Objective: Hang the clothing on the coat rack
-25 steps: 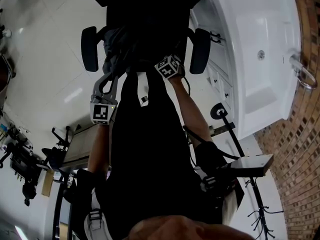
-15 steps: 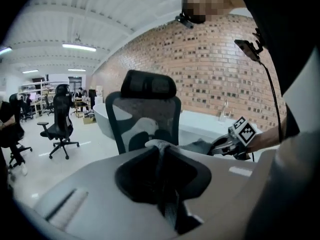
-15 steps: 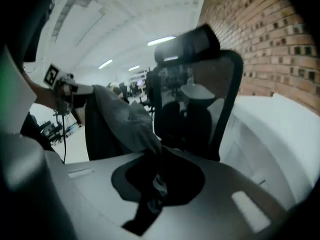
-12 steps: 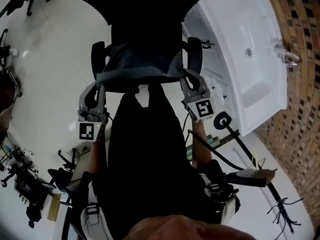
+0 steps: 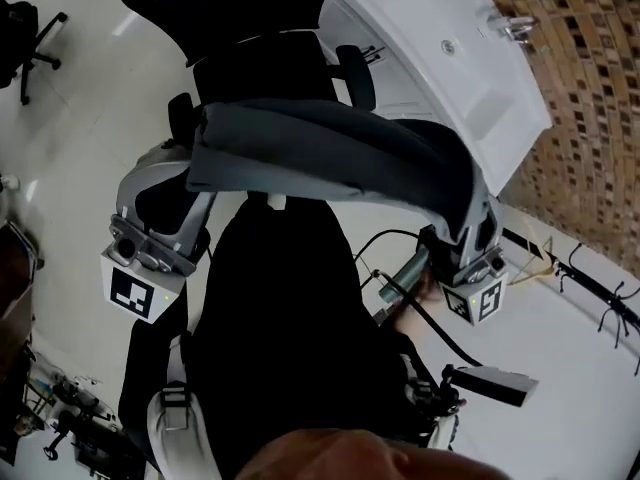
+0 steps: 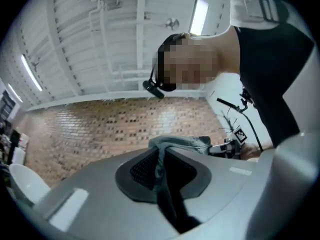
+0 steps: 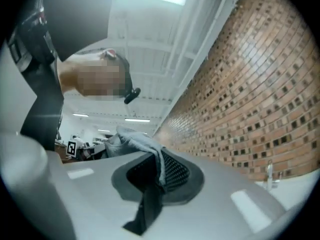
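A grey garment [image 5: 330, 153] hangs stretched between my two grippers, in front of a person's black-clad torso. My left gripper [image 5: 193, 168] is shut on its left edge, and my right gripper [image 5: 462, 223] is shut on its right edge. In the left gripper view the cloth [image 6: 182, 143] runs pinched through the closed jaws of the left gripper [image 6: 160, 170], and the right gripper [image 6: 234, 143] shows beyond. In the right gripper view the grey cloth [image 7: 134, 140] is bunched in the right gripper [image 7: 159, 176]. A thin black pronged stand [image 5: 605, 303], possibly the coat rack, sits at the right edge.
A black office chair [image 5: 270, 58] stands just beyond the garment. A white tub-like basin [image 5: 450, 58] runs along the brick wall [image 5: 590, 98] at the upper right. Black cables [image 5: 440, 318] trail below the right gripper. White floor [image 5: 70, 138] lies to the left.
Both grippers have risen with the garment, which now spreads wide and close under the head camera. Their cameras now tilt up at ceiling and brick wall instead of at the chair.
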Available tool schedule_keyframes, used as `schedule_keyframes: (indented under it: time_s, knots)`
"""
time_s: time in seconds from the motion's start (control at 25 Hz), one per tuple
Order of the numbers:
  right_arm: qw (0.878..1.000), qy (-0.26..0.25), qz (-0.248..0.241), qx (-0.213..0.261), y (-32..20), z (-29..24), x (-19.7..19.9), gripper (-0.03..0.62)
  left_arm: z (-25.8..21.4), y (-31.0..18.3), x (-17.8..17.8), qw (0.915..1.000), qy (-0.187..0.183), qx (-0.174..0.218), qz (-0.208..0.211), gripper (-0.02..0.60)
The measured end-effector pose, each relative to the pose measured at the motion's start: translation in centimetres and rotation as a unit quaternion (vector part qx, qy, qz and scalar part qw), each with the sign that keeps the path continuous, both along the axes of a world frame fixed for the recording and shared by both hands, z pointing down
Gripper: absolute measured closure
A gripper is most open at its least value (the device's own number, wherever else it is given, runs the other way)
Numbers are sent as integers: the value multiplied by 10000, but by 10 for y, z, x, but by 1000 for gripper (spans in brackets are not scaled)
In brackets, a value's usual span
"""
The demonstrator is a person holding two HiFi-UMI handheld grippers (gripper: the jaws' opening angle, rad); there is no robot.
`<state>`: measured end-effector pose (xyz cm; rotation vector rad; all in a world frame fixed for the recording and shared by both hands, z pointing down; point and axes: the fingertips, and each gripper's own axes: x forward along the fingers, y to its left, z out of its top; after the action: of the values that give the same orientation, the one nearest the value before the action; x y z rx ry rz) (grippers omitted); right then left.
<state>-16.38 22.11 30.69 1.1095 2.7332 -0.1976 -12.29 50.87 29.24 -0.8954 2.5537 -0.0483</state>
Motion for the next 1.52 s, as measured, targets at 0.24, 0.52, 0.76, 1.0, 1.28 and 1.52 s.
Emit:
schedule_keyframes:
  time_s: [0.24,0.52,0.76,1.0,1.28,1.52]
  knots:
    - [9877,-889,1188,-498,-92,-85,115,580,-47,-105,80,9391,-276,753,3340,546]
    - [9546,-1213,2679,-478,-210,-97,212,580,-41,-225,117,8477,204,870,5229,546]
    - [9403,-1088,3206,-347,-289,-76,257,580,-26,-320,84,8553,649,572,5109,546]
    - [9119,-941,3995,-7,-440,-66,327,580,-12,-500,98,8003,250,-639,5957,546]
    - [8808,-509,4706,106,-547,-63,377,580,-48,-664,96,7302,974,548,6740,548]
    - [8410,-291,5389,-375,-622,-70,394,580,-69,-780,86,6699,1224,794,7280,548]
